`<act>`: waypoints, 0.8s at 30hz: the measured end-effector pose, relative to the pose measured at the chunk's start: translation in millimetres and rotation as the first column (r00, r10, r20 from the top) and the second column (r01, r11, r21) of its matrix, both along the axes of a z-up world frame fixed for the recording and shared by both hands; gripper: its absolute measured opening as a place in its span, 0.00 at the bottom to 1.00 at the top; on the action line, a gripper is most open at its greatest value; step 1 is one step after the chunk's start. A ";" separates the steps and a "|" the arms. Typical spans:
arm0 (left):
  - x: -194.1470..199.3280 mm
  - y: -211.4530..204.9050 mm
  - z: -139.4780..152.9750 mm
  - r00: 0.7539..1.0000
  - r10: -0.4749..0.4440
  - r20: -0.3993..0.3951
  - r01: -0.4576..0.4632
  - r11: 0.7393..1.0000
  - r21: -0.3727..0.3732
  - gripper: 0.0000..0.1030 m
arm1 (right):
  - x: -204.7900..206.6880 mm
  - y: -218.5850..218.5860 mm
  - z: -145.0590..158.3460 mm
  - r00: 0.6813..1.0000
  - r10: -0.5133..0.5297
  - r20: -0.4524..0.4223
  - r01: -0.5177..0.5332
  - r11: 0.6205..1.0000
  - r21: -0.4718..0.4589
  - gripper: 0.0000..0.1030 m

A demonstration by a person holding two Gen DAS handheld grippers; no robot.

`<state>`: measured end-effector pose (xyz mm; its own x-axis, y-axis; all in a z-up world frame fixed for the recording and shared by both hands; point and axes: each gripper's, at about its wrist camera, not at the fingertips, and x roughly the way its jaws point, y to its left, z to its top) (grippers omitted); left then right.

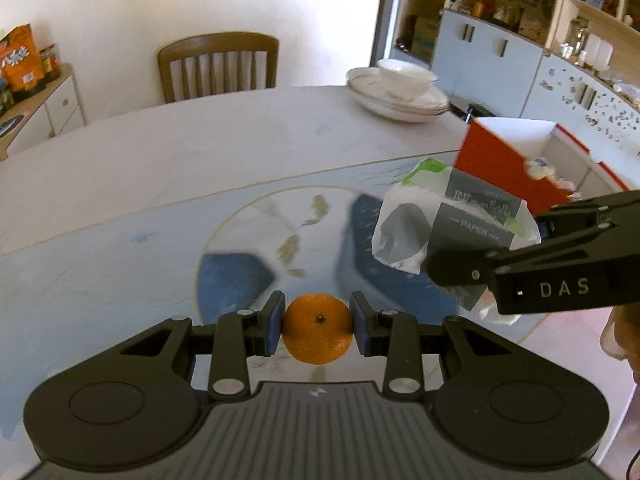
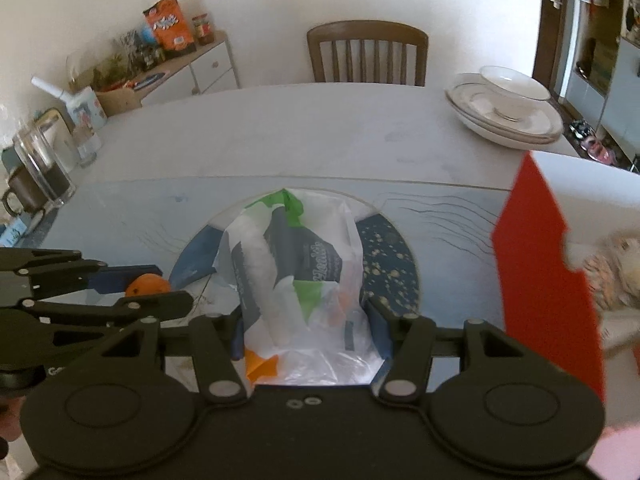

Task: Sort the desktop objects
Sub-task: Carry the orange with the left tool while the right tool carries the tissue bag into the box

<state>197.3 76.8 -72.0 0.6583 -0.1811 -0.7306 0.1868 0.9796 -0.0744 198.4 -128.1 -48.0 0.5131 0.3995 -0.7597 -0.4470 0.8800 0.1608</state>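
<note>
While both grippers carry something, the sorting looks only partly done, as far as these views show. Between the blue pads of the left gripper sits a mandarin, pinched on both sides and off the table. The right gripper has its fingers clamped on a crumpled tissue packet, which fills the gap between them and sticks out ahead of the tips. Just right of those fingers stands a red box with a white lining; something pale and crumpled already lies inside, too blurred to name. Neither held item is in any container yet. Far beyond both fingertips, a stack of white dishes holds nothing visible
</note>
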 end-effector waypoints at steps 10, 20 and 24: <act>-8.5 -45.3 36.5 0.995 -0.091 0.032 0.093 0.994 -0.050 0.33 | -23.0 -54.5 36.3 0.997 -0.071 0.030 0.070 0.997 0.019 0.55; -5.5 -102.6 62.6 0.977 -0.196 0.085 0.201 0.978 -0.056 0.33 | -36.6 -112.9 58.8 0.987 -0.148 0.058 0.146 0.989 0.027 0.55; 0.4 -128.6 67.7 0.970 -0.227 0.090 0.233 0.971 -0.056 0.33 | -35.7 -139.6 63.6 0.982 -0.176 0.066 0.175 0.984 0.025 0.55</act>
